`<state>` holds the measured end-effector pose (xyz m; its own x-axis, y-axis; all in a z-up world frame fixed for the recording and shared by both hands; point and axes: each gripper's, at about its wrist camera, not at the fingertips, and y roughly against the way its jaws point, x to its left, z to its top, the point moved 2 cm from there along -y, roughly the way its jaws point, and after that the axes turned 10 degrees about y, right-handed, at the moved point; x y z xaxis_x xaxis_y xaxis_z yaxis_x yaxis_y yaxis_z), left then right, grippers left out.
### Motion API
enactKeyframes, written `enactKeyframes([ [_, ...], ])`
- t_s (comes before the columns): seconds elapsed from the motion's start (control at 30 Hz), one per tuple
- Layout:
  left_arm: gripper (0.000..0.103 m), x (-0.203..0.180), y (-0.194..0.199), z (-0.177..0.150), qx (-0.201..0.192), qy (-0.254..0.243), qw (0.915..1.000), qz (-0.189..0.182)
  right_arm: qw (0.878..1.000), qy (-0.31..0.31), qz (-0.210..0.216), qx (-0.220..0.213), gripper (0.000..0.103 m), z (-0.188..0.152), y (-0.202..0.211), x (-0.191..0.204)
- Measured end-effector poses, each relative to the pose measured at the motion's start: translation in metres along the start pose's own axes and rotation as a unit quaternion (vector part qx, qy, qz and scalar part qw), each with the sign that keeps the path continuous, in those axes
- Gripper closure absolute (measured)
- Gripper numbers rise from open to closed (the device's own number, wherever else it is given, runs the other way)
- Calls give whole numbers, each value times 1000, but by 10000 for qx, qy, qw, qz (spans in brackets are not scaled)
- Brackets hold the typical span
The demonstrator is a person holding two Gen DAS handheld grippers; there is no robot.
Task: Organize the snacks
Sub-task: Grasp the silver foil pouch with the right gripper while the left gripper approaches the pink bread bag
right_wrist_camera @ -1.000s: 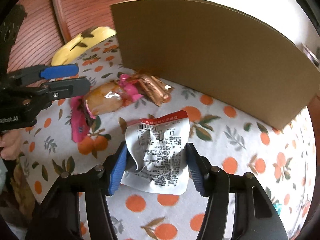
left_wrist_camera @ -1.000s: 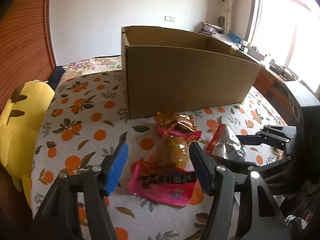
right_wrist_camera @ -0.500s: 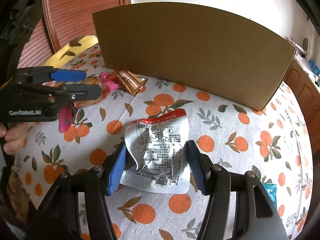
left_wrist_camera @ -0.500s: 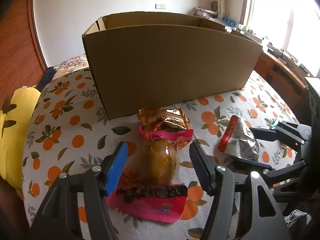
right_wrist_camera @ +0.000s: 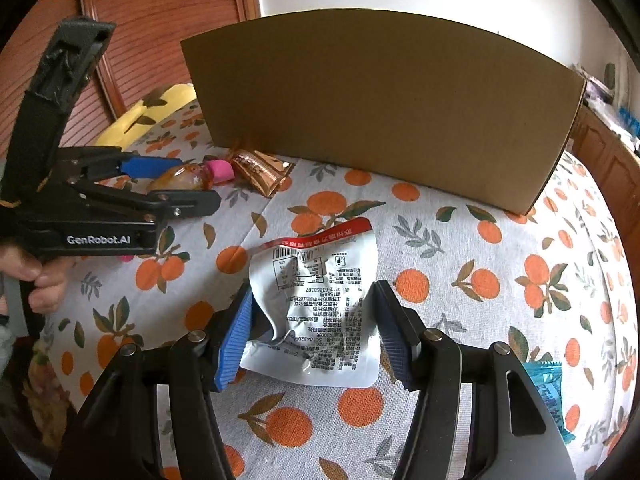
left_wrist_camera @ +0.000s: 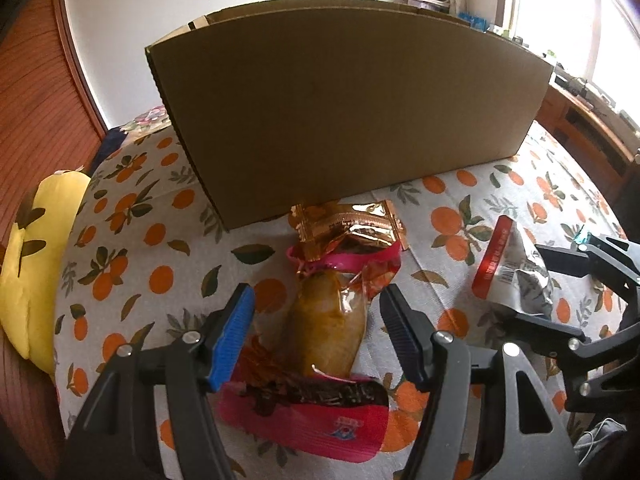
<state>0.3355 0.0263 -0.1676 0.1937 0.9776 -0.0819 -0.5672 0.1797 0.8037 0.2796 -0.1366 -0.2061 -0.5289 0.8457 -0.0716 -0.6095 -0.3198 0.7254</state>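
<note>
On a bed spread with an orange-print cloth (right_wrist_camera: 460, 248), I work two grippers at once, sorting snacks toward the tall cardboard box (left_wrist_camera: 352, 120) that stands at the far side. My left gripper (left_wrist_camera: 318, 328) hangs part-open over a pink packet (left_wrist_camera: 320, 412) with a clear window showing something golden; the jaws straddle its bulging middle and neither pad touches the wrapper, so I have hold of nothing there. A copper foil packet (left_wrist_camera: 352, 228) lies at the far end of the pink one, up against the foot of the box. My right gripper (right_wrist_camera: 312, 332) stands about as wide around a silver packet (right_wrist_camera: 320, 300) with a red top edge; both pads appear to lie right against its crumpled sides, but I cannot tell whether they pinch it or merely rest beside it. A blue wrapper (right_wrist_camera: 548, 388) peeks in at the right. I judge this the moment of grasping, one snack per hand. Next, each pair of jaws must close firmly on its packet, then lift it clear over the high box wall
</note>
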Motion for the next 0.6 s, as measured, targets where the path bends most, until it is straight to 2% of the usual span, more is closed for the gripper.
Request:
enactKeyframes([
  [0.13, 38, -3, -1, -2, -2, -50, 9999, 125, 10000, -26, 24, -22, 43, -1, 2, -2],
  [0.37, 51, -7, 8, -10, -14, -59, 9999, 129, 10000, -23, 23, -20, 43, -2, 2, -2],
  [0.6, 53, -7, 18, -20, 117, -75, 9998, 124, 10000, -28, 25, -20, 43, -1, 2, -1],
])
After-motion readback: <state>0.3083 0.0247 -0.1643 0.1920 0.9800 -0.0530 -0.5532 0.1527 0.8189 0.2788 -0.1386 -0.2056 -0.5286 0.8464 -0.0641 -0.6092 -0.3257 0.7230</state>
